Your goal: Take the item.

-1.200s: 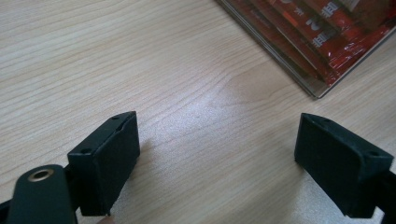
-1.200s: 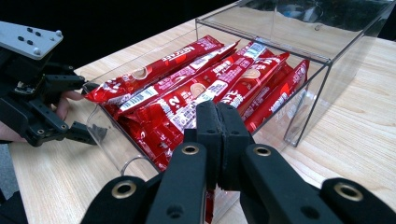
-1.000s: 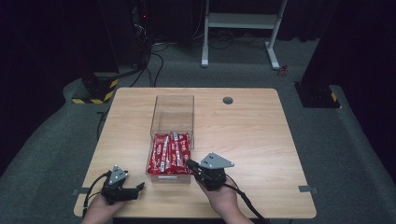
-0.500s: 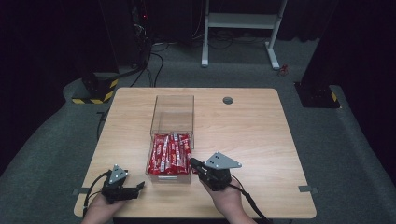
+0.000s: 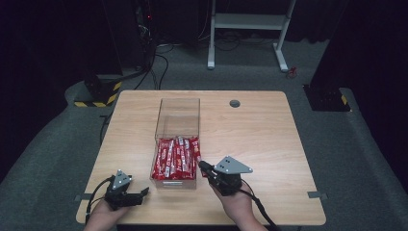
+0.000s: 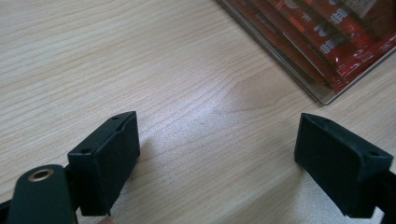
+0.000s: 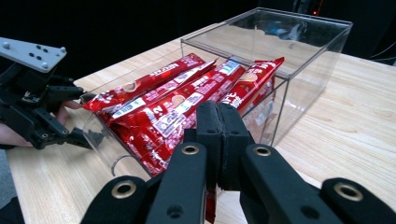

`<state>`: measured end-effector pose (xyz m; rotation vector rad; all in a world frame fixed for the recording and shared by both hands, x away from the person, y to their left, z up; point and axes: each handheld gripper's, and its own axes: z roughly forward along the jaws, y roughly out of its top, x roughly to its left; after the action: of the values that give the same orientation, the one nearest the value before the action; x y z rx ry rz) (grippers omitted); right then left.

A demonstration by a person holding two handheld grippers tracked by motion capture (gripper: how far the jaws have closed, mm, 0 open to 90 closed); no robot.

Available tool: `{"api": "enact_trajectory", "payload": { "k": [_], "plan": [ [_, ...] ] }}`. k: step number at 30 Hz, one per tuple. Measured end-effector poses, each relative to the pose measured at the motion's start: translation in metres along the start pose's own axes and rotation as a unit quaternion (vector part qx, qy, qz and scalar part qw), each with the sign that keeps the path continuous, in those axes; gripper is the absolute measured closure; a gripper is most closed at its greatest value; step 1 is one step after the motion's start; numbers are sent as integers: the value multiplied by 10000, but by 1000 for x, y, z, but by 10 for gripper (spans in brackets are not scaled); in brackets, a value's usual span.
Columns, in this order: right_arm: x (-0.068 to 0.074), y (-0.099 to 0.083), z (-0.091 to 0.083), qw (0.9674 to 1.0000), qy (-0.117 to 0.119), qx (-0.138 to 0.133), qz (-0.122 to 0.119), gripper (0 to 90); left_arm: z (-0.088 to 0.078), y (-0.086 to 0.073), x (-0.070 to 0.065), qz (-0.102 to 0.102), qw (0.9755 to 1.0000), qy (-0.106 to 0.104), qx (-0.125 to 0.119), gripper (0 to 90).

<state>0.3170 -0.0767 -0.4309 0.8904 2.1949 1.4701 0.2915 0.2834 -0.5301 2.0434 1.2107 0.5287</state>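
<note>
A clear plastic box (image 5: 177, 115) stands mid-table, its near half packed with several red snack packets (image 5: 172, 158). My right gripper (image 5: 203, 166) sits at the box's near right corner. In the right gripper view its jaws (image 7: 218, 135) are pressed together on the end of the rightmost red packet (image 7: 259, 77), and a red sliver shows below them. My left gripper (image 5: 143, 194) rests low on the table, left of the box. In the left gripper view it (image 6: 217, 154) stands wide open over bare wood, with the box corner (image 6: 327, 93) ahead.
The wooden table (image 5: 269, 139) has a round grommet hole (image 5: 235, 103) at the back. The far half of the box holds nothing. A white stand (image 5: 250, 21) and cables lie on the dark floor beyond the table.
My right gripper has drawn slightly right and toward the near edge, still closed. The left gripper has stayed where it was.
</note>
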Motion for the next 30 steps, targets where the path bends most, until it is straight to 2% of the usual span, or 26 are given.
{"api": "enact_trajectory", "payload": {
  "k": [18, 30],
  "plan": [
    [-24, 4, -7, 9994, -301, -116, 91, 895, -2, -2, -1, 2, 10000, -12, -7, 145],
    [-39, 0, -6, 9984, -482, -108, 262, 893, -2, -2, -1, 28, 10000, -15, 2, 145]
  ]
}}
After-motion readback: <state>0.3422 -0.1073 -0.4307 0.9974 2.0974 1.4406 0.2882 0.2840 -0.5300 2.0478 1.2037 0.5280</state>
